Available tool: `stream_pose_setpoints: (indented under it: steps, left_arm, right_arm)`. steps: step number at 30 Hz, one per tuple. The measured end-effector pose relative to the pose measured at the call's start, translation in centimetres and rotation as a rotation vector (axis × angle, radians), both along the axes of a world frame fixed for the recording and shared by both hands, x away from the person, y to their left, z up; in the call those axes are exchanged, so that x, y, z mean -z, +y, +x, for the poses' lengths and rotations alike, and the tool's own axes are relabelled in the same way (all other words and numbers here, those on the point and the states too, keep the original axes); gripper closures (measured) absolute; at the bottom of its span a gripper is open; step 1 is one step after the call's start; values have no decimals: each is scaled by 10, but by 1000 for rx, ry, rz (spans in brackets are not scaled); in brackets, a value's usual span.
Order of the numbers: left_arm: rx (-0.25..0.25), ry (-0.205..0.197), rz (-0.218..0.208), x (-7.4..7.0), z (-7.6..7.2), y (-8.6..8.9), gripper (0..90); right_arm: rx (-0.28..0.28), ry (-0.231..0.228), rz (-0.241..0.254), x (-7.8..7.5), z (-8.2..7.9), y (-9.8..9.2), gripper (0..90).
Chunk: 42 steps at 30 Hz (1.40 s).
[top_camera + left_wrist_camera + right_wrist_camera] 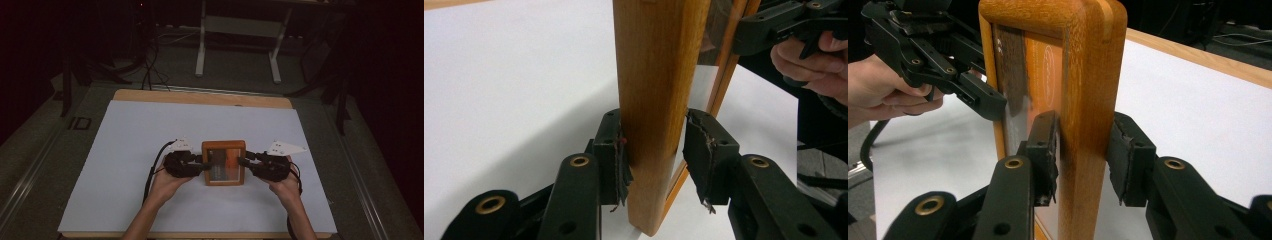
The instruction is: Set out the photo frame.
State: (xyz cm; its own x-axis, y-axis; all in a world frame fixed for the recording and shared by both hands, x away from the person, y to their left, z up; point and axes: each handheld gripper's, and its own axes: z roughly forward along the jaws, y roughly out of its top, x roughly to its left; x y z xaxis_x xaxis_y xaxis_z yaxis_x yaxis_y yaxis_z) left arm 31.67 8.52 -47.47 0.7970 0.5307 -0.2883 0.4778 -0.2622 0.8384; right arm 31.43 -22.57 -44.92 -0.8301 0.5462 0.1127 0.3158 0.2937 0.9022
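Slippage is the main risk: the wooden frame (224, 162), at the centre of the high view and lifted by its two side rails, is carried by pinch alone. The left gripper (199, 162) has its jaws spread partway around the left rail; in the left gripper view one pad (613, 155) presses the wood while the other pad (700, 155) seems to stand just off it, so that hold looks loose. The right gripper (245, 161) clamps the right rail, one pad on the glass face and one on the back. If the hands drift apart or move unevenly, the frame could twist, slide out on the left and drop onto the sheet. Worn, frayed pad lining may cut friction further, and squeezing harder on the glazed face could stress the pane. White sheet (140, 150) covers a wooden table (200, 96), bare along the far edge at the upper middle of the high view. Beyond it the room is dark: a grey floor, a white stand (240, 30) at the top centre, cables (150, 70) at the upper left.
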Motion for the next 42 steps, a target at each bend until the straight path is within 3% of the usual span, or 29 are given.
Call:
stream_pose_setpoints:
  steps: [19, 42]
  left_arm:
    - [-50, 45, -5, -4, -6, 37, 611]
    - [-68, 74, -16, 4, -6, 41, 614]
  right_arm:
    - [-26, 49, 32, 3, 5, 39, 663]
    - [-10, 126, 66, 19, 6, 41, 663]
